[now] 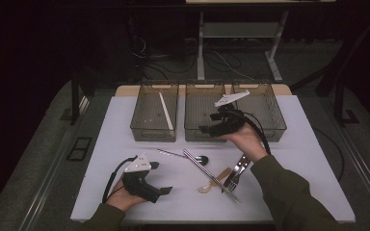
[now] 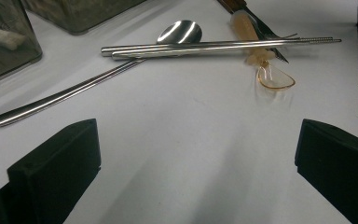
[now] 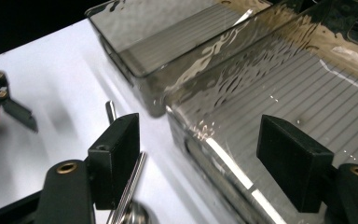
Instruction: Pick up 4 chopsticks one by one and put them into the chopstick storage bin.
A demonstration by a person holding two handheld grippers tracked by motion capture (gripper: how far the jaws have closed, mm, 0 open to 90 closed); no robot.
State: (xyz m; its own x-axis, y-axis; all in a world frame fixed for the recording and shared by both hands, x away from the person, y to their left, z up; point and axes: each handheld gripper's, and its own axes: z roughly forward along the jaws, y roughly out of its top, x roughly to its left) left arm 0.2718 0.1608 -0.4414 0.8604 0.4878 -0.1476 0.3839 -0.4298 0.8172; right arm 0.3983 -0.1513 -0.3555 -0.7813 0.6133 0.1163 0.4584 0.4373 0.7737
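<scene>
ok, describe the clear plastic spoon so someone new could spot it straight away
Start at the white table and look to the cutlery pile at its near middle, under the person's right forearm. There, under the steel chopsticks and beside the fork, lies the plastic spoon. It is the pile's one see-through amber piece; all the rest is shiny metal.

White tabletop [image 1: 125,120]: three bins [image 1: 208,111] along far edge; spoon [image 1: 185,155], chopsticks [image 1: 207,174], fork [image 1: 236,174] toward near edge.
</scene>
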